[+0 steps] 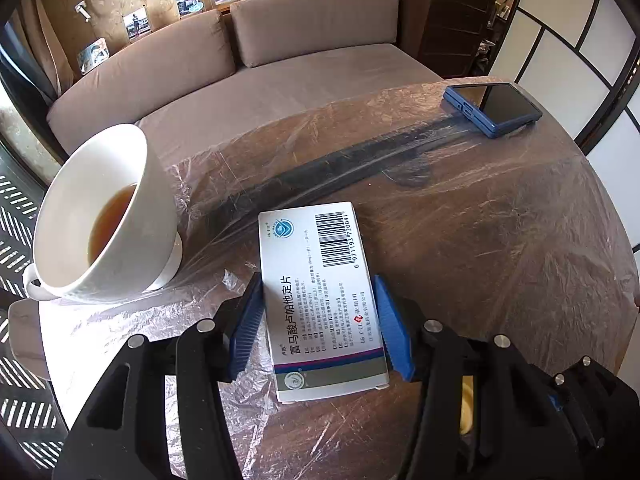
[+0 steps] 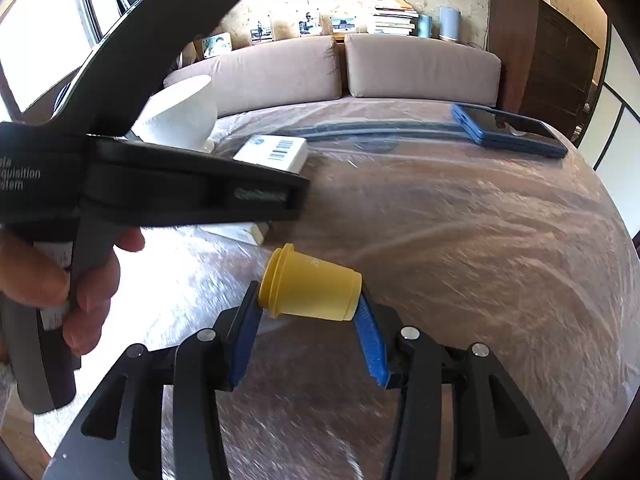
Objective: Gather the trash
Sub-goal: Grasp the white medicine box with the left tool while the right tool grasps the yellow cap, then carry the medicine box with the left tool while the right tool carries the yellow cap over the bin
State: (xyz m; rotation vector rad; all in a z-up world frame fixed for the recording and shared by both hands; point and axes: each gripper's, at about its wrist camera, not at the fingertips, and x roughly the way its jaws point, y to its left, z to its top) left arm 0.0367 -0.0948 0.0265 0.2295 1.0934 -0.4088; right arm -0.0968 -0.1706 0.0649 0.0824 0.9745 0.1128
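Round table (image 1: 500,240), brown top under a wrinkled clear plastic sheet; taupe sofa (image 1: 300,40) behind it across the upper frame, with photos and a stack of books on the ledge above the back cushions.

Item: medicine box (image 1: 320,300), white with Chinese print and a barcode, lying flat at lower centre of the left wrist view. Left gripper (image 1: 318,320): blue pads pressed against the box's two long sides, clamped on it.

Item: yellow cup (image 2: 310,290), small plastic, lying on its side at lower centre of the right wrist view, flanged rim toward frame left. Right gripper (image 2: 308,320): blue pads closed on the cup, one at the rim end, one at the base end.

Item: white teacup (image 1: 100,216), brown liquid inside, on a white saucer at centre left of the left wrist view, near the box.

Item: blue phone (image 1: 494,108), dark screen, upper right of the table in both views, well apart from the rest.

Item: a hand (image 2: 60,276) at left of the right wrist view, wrapped around the black handle of the other gripper tool.
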